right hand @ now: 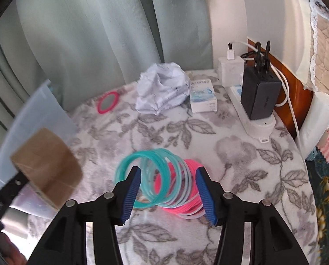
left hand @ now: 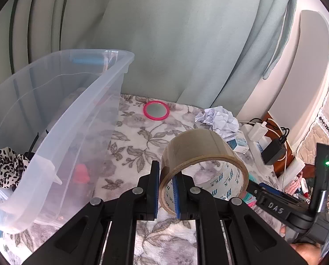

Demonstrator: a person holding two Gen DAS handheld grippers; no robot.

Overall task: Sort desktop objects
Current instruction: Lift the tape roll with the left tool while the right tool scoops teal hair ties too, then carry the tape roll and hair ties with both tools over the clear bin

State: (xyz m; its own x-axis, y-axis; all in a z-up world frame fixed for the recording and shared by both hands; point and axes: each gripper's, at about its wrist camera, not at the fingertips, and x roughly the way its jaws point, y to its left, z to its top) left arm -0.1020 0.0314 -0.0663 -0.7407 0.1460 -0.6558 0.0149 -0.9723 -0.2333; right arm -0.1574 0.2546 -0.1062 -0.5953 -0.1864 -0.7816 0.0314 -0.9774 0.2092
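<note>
Several items already lie in the clear bin [left hand: 60, 119] while my left claw [left hand: 166, 185] clamps the tape roll [left hand: 199, 154] wall beside it, my right claw [right hand: 167, 187] gaping around the spring coil [right hand: 164, 178] on the surface [right hand: 252, 176].

Left gripper [left hand: 167, 186] clamped on the wall of the tape roll [left hand: 200, 167], one finger outside, one inside the core, lifted beside the bin. Right gripper [right hand: 168, 190] spread wide, low over the bench, fingers either side of the spring toy [right hand: 164, 182], not touching.
</note>
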